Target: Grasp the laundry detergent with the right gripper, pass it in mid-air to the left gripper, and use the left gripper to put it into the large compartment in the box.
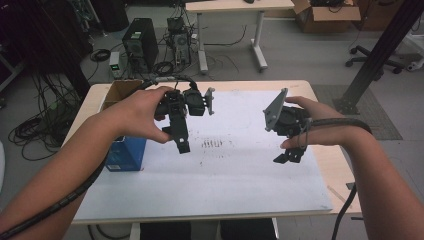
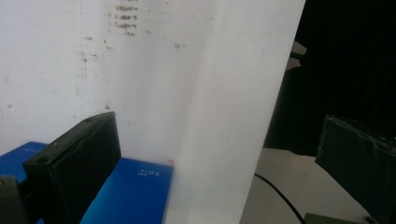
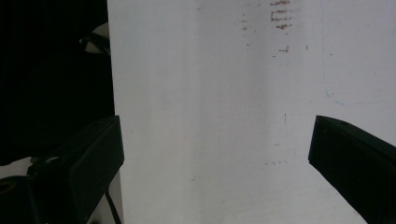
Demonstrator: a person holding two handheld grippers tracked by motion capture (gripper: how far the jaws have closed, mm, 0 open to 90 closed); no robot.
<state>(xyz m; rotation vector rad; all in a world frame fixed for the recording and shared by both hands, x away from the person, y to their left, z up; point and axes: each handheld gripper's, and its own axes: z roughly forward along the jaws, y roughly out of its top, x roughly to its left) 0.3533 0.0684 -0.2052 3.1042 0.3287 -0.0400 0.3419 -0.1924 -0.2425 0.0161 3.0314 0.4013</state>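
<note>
- White sheet [image 1: 235, 170] covers most of the wooden table [image 1: 327, 165], bare at the near edge and marked with faint brown smudges [image 1: 214, 143] toward the middle.
- Right gripper [image 1: 287, 157] hovers above the sheet's right half, jaws spread wide with nothing between them.
- Left gripper [image 1: 182, 145] hangs over the sheet's left part, jaws likewise released and empty, just beside the blue box [image 1: 126, 152].
- That box sits at the table's left edge, partly on the sheet. Its long axis seems to run away from the person, with the open brown top facing up.
- Risk: with the box so near the edge, a sideways nudge from a jaw could push it off.
- Risk: a jaw catching the sheet could drag it and shift the box.
- Beyond, cables [image 1: 35, 130] and computers [image 1: 140, 42] crowd the floor.
</note>
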